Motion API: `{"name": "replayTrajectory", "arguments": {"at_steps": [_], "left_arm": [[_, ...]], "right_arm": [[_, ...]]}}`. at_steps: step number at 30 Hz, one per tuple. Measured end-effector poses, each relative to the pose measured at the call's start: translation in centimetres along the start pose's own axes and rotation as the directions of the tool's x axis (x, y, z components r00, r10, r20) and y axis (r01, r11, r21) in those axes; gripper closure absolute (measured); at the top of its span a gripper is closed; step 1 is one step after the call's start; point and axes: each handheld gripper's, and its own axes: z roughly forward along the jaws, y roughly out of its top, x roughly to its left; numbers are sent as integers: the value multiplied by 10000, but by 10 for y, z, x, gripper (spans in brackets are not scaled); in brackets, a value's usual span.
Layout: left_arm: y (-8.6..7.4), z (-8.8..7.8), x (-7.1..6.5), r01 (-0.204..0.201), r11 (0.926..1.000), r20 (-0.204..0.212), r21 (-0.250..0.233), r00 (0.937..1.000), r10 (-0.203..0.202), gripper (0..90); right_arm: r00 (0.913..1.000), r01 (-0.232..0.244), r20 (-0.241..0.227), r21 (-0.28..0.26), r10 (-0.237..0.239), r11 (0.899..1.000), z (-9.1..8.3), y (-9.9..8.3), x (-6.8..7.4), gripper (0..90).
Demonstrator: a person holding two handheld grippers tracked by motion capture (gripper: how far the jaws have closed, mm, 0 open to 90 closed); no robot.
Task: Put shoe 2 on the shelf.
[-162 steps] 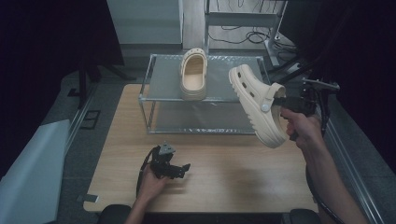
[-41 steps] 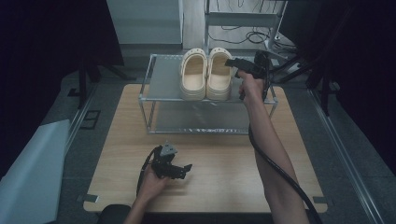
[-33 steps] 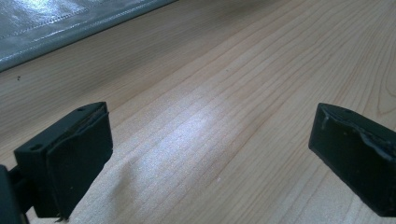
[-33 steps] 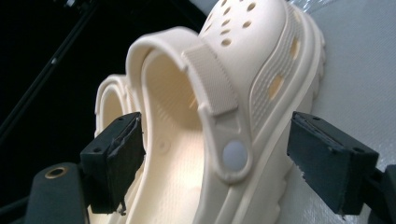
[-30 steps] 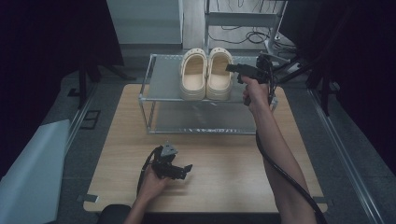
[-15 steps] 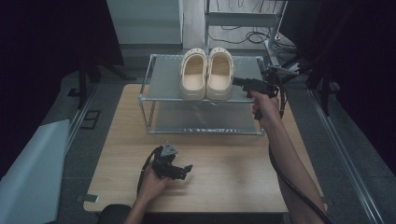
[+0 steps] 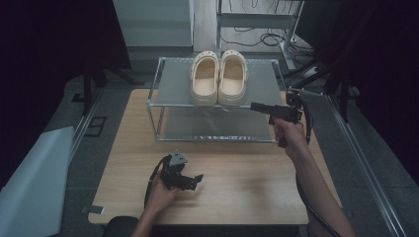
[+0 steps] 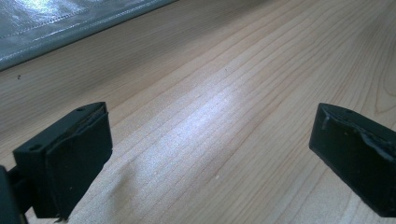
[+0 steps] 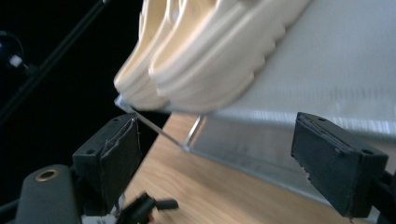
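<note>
With both cream clogs (image 7: pixel 219 78) paired toes-away on the rack's top shelf (image 7: pixel 173 89), your empty, wide-open right gripper (image 7: pixel 258 106) sits beside them, nearer than your idle, spread left gripper (image 7: pixel 194 179).

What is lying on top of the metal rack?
Two cream clogs stand side by side on the rack, toes toward the far edge. The lower shelf looks bare; its rear part is covered.

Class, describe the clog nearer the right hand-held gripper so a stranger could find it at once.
Start at the light wooden table, then find the two-tier metal shelf rack at its far edge. On the top shelf sit two cream foam clogs side by side; the right-hand cream clog is the one closer to the right hand-held gripper, unlike its left-hand twin.
</note>
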Motion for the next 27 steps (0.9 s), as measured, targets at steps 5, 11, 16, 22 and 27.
{"name": "replayTrajectory", "arguments": {"at_steps": [5, 11, 16, 22, 27], "left_arm": [[0, 0, 0, -56, 10000, 10, -35, 10000, 56, 0], [-2, 0, 1, -186, 9998, 23, -61, 9998, 186, 0], [-2, 0, 1, -181, 9998, 27, -11, 9998, 181, 0], [-2, 0, 1, -217, 9997, 12, 97, 9998, 217, 0], [0, -1, 0, -258, 9995, -65, 204, 9996, 260, 0]], "right_arm": [[9989, 400, 242, 290, -407, 9988, -5, -20, -5, 148], [9821, 1495, 1036, 780, -1572, 9857, -18, -55, -18, 135], [9310, 2843, 1966, 1376, -3075, 9488, -25, -88, -28, 125], [8300, 4115, 2925, 2535, -4749, 8754, -19, -121, -39, 65], [8084, 4133, 3056, 3138, -5031, 8548, -10, -138, -51, 63]]}}
